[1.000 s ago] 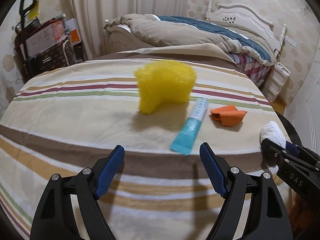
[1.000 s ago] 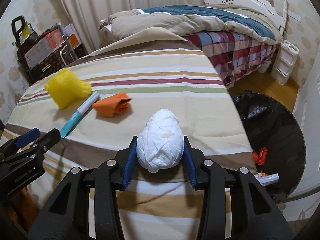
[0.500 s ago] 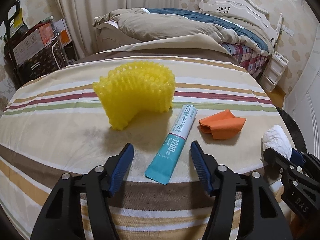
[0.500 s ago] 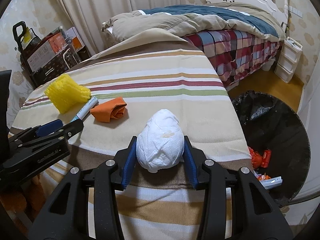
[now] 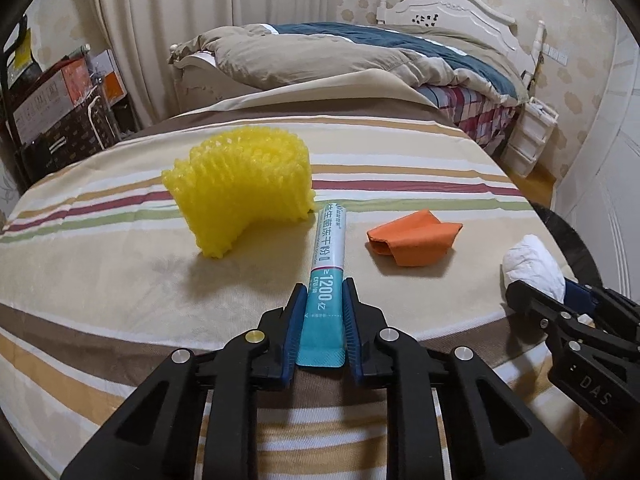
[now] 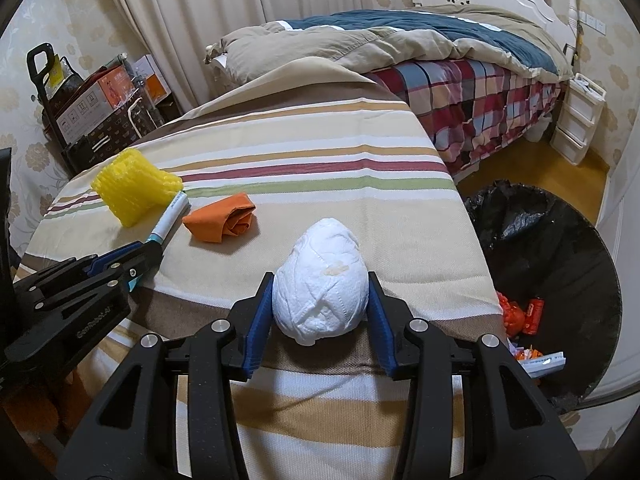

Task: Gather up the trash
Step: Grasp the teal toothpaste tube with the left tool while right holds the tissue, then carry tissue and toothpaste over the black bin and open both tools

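On our striped worktop [image 5: 120, 280] lie a yellow foam net [image 5: 244, 188], teal sachet [image 5: 328, 256], orange cloth [image 5: 412, 240] — and a white tissue wad [image 6: 322, 280].

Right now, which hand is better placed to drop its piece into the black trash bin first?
The right. The right gripper holds the white tissue wad at the table's right edge, beside the black bin. The left gripper, shut on the teal sachet, sits farther from it.

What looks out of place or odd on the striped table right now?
Nothing spilled or damaged. The left tool is shut on the teal sachet, the right tool on the white paper wad. The yellow foam net and crumpled orange paper lie loose. One oddity: a yellowish stain on the wad.
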Action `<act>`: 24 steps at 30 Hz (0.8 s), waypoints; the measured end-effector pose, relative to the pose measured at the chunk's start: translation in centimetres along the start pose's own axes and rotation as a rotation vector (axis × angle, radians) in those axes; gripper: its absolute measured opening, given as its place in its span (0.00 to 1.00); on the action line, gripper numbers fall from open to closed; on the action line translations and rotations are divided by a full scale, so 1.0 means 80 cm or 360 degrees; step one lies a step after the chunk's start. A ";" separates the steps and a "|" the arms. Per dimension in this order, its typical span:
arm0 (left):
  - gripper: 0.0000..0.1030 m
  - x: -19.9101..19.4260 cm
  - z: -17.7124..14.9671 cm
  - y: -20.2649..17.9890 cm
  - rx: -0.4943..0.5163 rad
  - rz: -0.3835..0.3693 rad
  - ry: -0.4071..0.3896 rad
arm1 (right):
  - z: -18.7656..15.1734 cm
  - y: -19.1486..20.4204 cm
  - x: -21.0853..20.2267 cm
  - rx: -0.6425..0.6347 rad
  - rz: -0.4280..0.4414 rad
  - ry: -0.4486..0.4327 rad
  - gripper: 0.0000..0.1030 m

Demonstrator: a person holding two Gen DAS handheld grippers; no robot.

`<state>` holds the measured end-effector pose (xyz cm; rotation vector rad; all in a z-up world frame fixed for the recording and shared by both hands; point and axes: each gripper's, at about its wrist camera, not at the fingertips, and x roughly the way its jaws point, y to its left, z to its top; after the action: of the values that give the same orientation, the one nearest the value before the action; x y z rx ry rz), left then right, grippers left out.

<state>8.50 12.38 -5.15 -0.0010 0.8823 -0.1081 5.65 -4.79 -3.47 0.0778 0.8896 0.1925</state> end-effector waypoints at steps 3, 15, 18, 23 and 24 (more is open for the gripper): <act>0.20 -0.004 -0.005 -0.002 -0.0005 -0.0012 -0.0007 | 0.000 0.000 0.000 0.0002 0.0001 0.0000 0.41; 0.20 -0.029 -0.021 -0.012 -0.0040 -0.0051 -0.0065 | -0.004 -0.002 -0.008 0.0014 -0.0001 -0.0024 0.41; 0.20 -0.038 -0.024 -0.016 -0.0048 -0.0066 -0.0090 | -0.009 -0.003 -0.015 0.0017 -0.0003 -0.0033 0.41; 0.20 -0.053 -0.025 -0.023 -0.0051 -0.0095 -0.0129 | -0.014 -0.007 -0.035 0.0028 -0.0007 -0.0075 0.40; 0.20 -0.055 -0.025 -0.024 -0.0053 -0.0101 -0.0138 | -0.014 -0.009 -0.040 0.0030 -0.0010 -0.0087 0.40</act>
<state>3.97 10.96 -2.92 -0.0642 0.7975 -0.1517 2.92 -6.11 -1.85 0.0977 0.8371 0.1753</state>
